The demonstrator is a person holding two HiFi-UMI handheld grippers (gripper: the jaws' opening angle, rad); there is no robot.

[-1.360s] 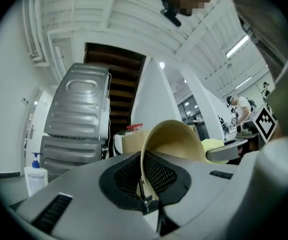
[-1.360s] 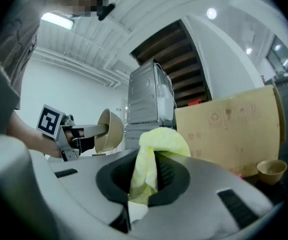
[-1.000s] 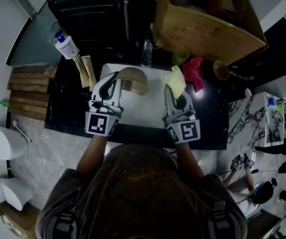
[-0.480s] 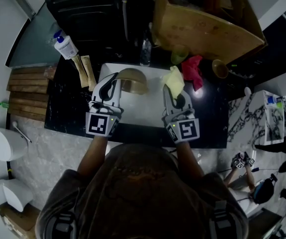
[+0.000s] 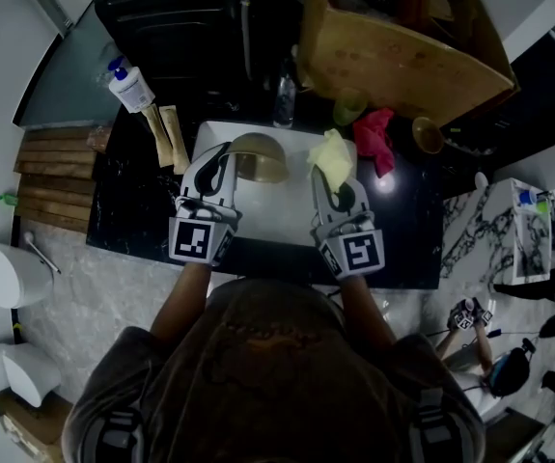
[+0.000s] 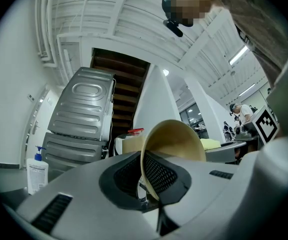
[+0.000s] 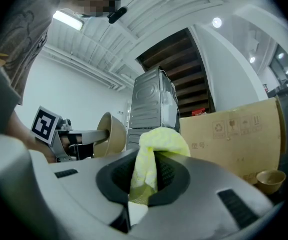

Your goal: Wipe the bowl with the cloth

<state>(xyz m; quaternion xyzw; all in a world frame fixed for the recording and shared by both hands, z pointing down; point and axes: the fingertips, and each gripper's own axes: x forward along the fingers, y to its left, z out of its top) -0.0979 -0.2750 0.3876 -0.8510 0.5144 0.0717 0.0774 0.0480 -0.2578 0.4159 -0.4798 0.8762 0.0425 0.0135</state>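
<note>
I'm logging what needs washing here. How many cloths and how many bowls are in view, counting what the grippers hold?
Cloths: 2 (pale yellow cloth in the right gripper; crumpled pink cloth on the black counter)
Bowls: 2 (large tan bowl in the left gripper; small brown bowl on the counter)
Total: 4

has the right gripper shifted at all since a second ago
Yes, slightly. The right gripper, shut on the yellow cloth, has drifted left, away from the pink cloth and toward the bowl.
</note>
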